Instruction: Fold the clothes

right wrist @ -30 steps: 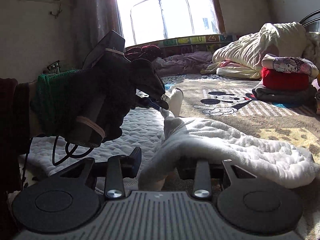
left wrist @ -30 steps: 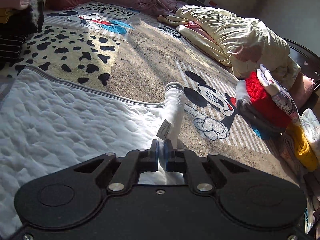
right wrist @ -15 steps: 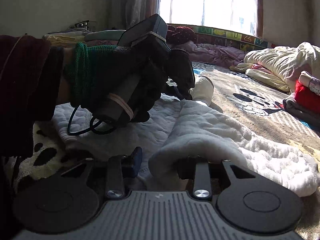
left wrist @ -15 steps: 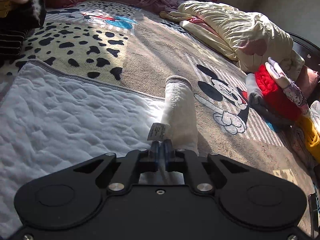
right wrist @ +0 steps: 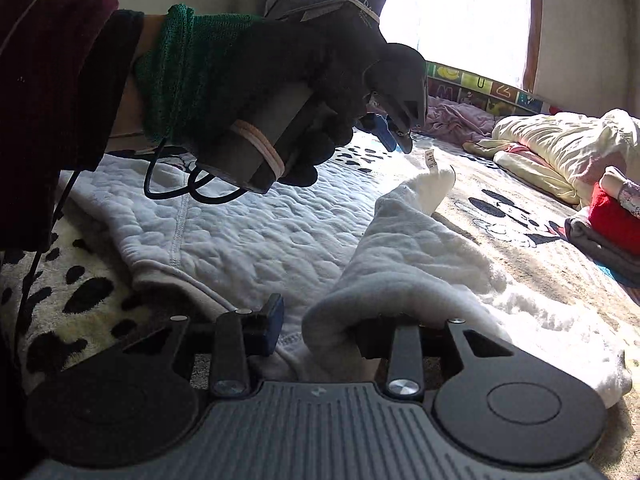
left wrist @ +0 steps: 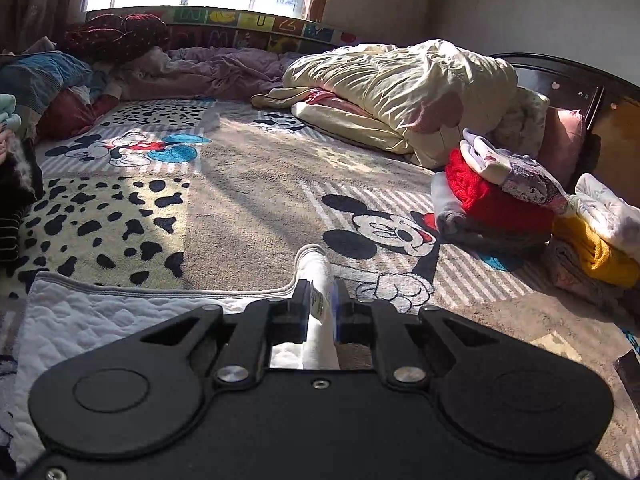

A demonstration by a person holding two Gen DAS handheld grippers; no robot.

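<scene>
A white quilted sweatshirt [left wrist: 120, 312] [right wrist: 260, 232] lies spread on the cartoon mouse blanket [left wrist: 248, 200]. One sleeve [right wrist: 420, 240] is folded back over the body, fleece side up, and its cuff [left wrist: 316, 264] and small tag [right wrist: 430, 158] stick up free. My left gripper [left wrist: 322, 304] [right wrist: 394, 136], held by a black-gloved hand [right wrist: 280, 72], hovers just above that cuff, its jaws slightly apart and the cuff showing through the gap. My right gripper [right wrist: 316, 332] is open wide at the near hem. A fold of the sleeve drapes over its right finger and hides the pad.
A stack of folded clothes [left wrist: 492, 196] with a red knit sits at the right, and a second stack with a yellow piece [left wrist: 592, 252] is beside it. A cream duvet [left wrist: 400, 84] lies at the back right. Dark clothes [left wrist: 16, 188] are piled at the left edge.
The left gripper, earlier shut on the sleeve cuff, has parted its jaws, let go and lifted, tilting up toward the window. The right gripper has stayed open at the hem.
</scene>
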